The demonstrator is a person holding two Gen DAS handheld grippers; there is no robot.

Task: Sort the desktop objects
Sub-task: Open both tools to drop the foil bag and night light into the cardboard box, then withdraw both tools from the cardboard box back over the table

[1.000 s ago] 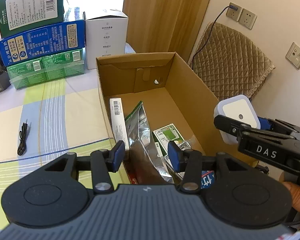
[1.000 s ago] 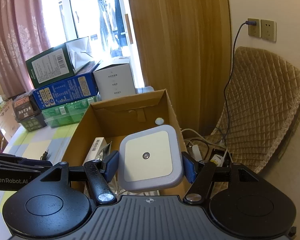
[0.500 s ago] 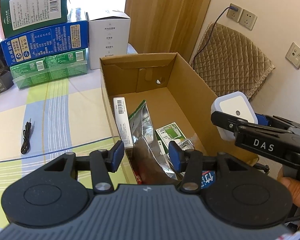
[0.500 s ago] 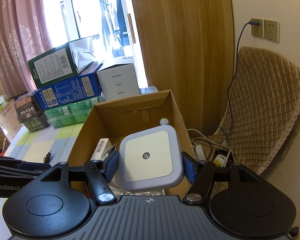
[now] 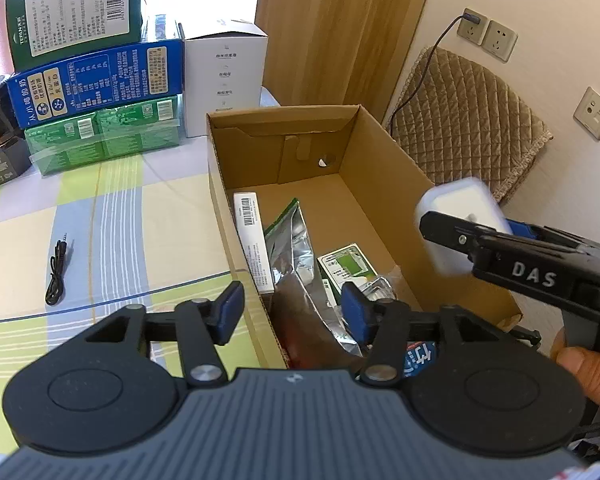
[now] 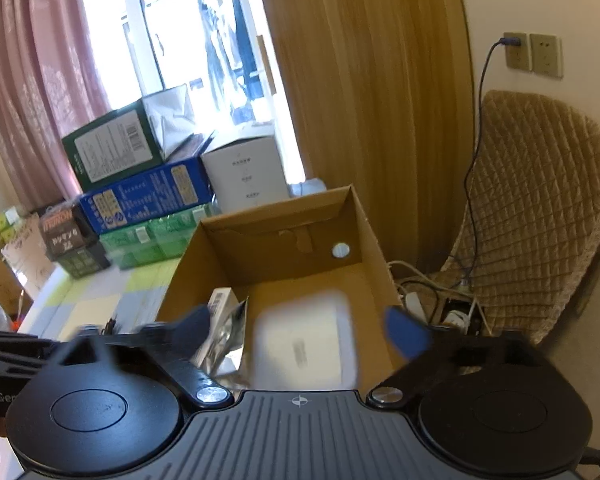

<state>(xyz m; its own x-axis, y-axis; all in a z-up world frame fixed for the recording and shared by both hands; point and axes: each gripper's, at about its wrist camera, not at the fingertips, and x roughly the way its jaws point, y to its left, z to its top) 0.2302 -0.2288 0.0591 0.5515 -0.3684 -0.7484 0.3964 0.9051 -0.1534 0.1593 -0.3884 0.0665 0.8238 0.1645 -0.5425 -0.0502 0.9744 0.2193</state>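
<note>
An open cardboard box (image 5: 384, 160) stands on the table and also shows in the right wrist view (image 6: 364, 232). It holds a white barcode box (image 5: 252, 236), a silver foil bag (image 5: 296, 248) and a green-white packet (image 5: 346, 266). My right gripper (image 6: 304, 332) is over the box with its jaws spread wide. The white square night light (image 6: 306, 346) is blurred between them, free of both pads; in the left wrist view it (image 5: 460, 212) is at the box's right wall. My left gripper (image 5: 292, 310) is open and empty at the box's near end.
A black audio cable (image 5: 58, 268) lies on the checked tablecloth at left. Stacked green, blue and white cartons (image 5: 100, 80) stand behind the box. A quilted chair (image 6: 540, 208) and power strip with cords (image 6: 440, 300) are right of the box.
My right gripper has opened and let go of the night light, which now blurs as it drops toward the box. The left gripper has barely moved.
</note>
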